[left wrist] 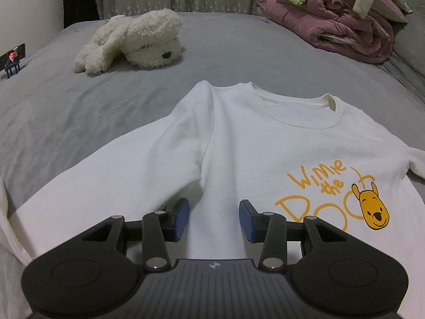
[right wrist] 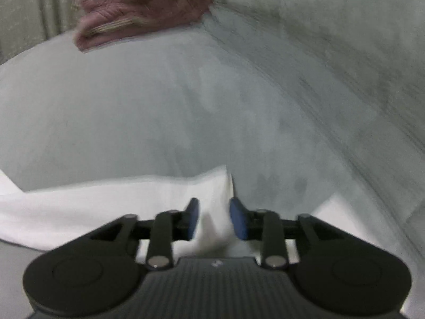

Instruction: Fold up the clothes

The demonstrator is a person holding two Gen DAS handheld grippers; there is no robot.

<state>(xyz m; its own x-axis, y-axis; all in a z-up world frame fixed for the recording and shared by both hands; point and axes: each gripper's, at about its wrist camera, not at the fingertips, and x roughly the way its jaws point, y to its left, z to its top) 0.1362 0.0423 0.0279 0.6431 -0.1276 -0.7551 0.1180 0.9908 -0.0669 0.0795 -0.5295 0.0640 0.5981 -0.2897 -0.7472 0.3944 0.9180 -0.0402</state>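
Note:
A white sweatshirt (left wrist: 239, 143) with a yellow bear print lies face up on the grey bed (left wrist: 79, 111), collar away from me. Its left sleeve runs out toward the lower left. My left gripper (left wrist: 214, 216) hovers open over the chest beside that sleeve's armpit, with nothing between its blue pads. In the blurred right wrist view, my right gripper (right wrist: 212, 216) is shut on a raised ridge of the sweatshirt's white fabric (right wrist: 212, 186), which fills the narrow gap between the pads. More white cloth spreads left (right wrist: 79, 207) and right of it.
A white plush dog (left wrist: 132, 40) lies at the far side of the bed. A pile of pink and green bedding (left wrist: 340, 18) sits at the back right, also seen as pink bedding (right wrist: 138, 8). A phone on a stand (left wrist: 13, 58) is at the left edge.

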